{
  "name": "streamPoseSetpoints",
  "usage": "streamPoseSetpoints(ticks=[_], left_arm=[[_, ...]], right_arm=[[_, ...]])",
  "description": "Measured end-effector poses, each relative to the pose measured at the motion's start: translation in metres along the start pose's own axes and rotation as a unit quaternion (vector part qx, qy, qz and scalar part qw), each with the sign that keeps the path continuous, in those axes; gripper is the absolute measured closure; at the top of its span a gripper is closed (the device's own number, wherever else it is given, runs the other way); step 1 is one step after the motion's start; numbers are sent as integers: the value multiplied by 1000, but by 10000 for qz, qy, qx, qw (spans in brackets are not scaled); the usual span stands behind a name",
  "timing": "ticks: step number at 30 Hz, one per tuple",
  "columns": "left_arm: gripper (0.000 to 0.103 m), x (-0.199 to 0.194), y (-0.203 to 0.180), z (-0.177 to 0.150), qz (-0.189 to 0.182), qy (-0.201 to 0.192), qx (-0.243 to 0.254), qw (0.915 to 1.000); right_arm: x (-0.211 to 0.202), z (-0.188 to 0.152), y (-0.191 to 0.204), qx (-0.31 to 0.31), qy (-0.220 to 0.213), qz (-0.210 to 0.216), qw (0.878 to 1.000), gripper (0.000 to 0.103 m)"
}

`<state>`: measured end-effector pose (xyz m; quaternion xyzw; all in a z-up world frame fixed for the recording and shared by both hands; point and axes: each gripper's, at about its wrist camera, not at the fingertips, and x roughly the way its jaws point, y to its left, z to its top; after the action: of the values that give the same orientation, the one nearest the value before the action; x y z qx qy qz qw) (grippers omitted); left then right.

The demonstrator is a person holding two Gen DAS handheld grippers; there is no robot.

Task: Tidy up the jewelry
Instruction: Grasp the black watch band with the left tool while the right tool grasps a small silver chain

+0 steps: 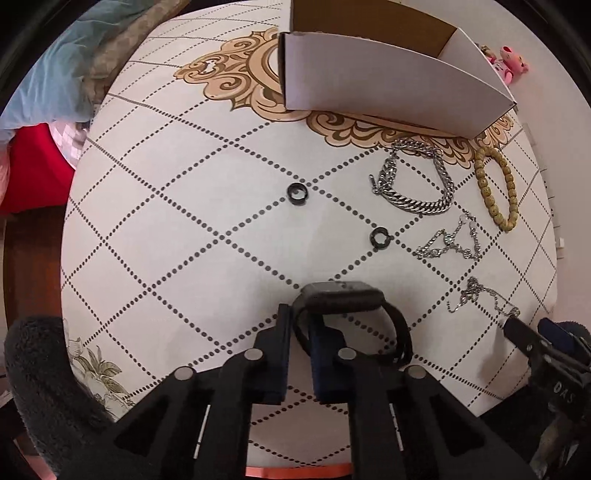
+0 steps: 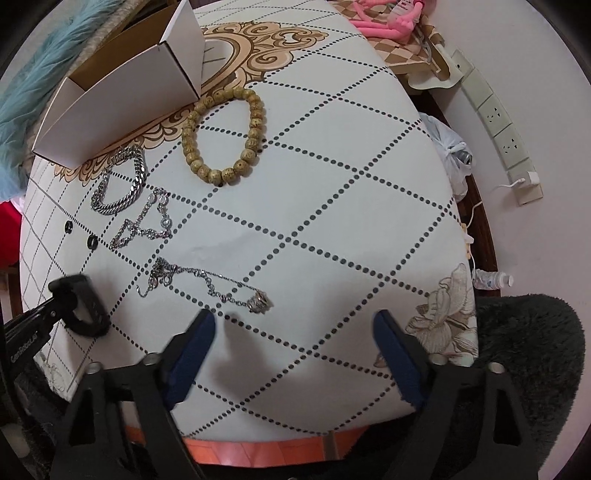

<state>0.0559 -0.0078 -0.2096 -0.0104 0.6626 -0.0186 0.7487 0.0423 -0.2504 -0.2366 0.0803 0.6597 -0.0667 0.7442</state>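
Note:
My left gripper [image 1: 301,325] is shut on the strap of a black watch [image 1: 343,297], held low over the patterned table top [image 1: 177,236]; the watch also shows in the right wrist view [image 2: 83,306]. My right gripper [image 2: 295,325] is open and empty, just short of a thin silver necklace with a ring pendant [image 2: 221,291]. An open white cardboard box [image 1: 388,88] stands at the back. In front of it lie a heavy silver chain bracelet [image 1: 417,181], a wooden bead bracelet [image 1: 498,184], a silver chain with stones [image 1: 450,240] and two black rings [image 1: 298,194] [image 1: 379,238].
The table's near edge runs just under both grippers. A blue fluffy cloth [image 1: 59,81] and red fabric [image 1: 33,166] lie off the left side. Pink toys [image 2: 388,18], a wall socket strip [image 2: 495,114], a plastic bag [image 2: 448,147] and a bottle [image 2: 493,280] are at the right.

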Motion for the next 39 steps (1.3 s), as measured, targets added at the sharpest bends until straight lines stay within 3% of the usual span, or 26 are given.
streamPoseSetpoints(ticks=[4, 7, 9, 10, 16, 29, 39], left_arm=[[97, -1, 3, -3, 43, -51, 4, 10000], [97, 3, 15, -5, 54, -85, -1, 9999], [97, 3, 15, -6, 64, -97, 5, 9999], [97, 4, 13, -4, 64, -97, 2, 9999], [97, -4, 13, -6, 21, -157, -13, 9999], [98, -61, 28, 0, -360, -644, -101, 9972], [98, -103, -4, 49, -588, -1170, -100, 9913]], right_arm=[[0, 1, 4, -9, -208, 25, 9998, 35], [-2, -2, 8, -68, -384, 22, 9992, 59], [-4, -2, 9, -88, -461, 83, 9989, 85], [-4, -3, 10, -96, -487, 54, 9988, 92], [-15, 0, 5, 138, -510, 404, 9978, 92], [-91, 12, 21, -68, -1169, 1048, 9876, 92], [-154, 43, 33, -375, -1651, 1398, 9756, 92]])
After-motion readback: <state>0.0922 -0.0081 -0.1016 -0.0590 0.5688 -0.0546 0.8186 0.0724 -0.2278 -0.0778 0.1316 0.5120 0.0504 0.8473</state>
